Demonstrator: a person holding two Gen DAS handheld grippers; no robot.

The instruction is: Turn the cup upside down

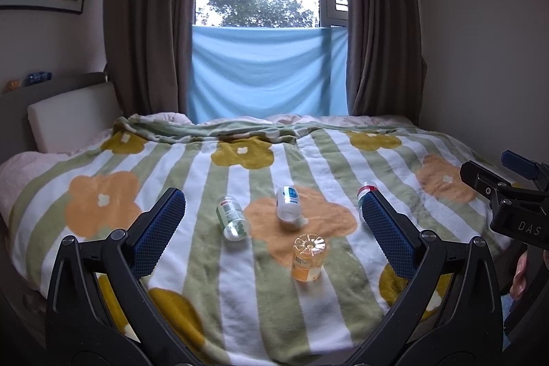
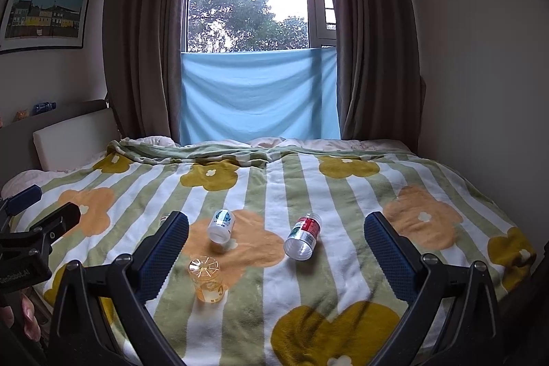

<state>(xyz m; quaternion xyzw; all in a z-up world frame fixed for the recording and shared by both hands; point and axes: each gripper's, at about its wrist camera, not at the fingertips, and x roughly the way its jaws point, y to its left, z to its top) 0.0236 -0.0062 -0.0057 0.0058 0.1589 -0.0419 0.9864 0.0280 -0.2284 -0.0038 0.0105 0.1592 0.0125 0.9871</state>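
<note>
Several small plastic cups sit on the flowered blanket (image 1: pixel 240 307). An orange cup (image 1: pixel 307 258) (image 2: pixel 206 278) stands upright with its ribbed base facing up. A clear cup with a green label (image 1: pixel 232 217) lies on its side, as does a white cup with a blue label (image 1: pixel 289 203) (image 2: pixel 221 225). A red-labelled clear cup (image 2: pixel 303 235) lies with its mouth towards the camera. In the left wrist view it (image 1: pixel 365 189) is half hidden behind a finger. My left gripper (image 1: pixel 273 196) is open and empty above the cups. My right gripper (image 2: pixel 277 218) is open and empty too.
The bed runs to a white headboard cushion (image 1: pixel 72 115) at the left and a wall (image 2: pixel 480 91) at the right. Brown curtains (image 1: pixel 147 23) and a blue cloth (image 1: pixel 267 71) hang at the window behind. A person's hand (image 1: pixel 520 273) holds the right gripper's handle.
</note>
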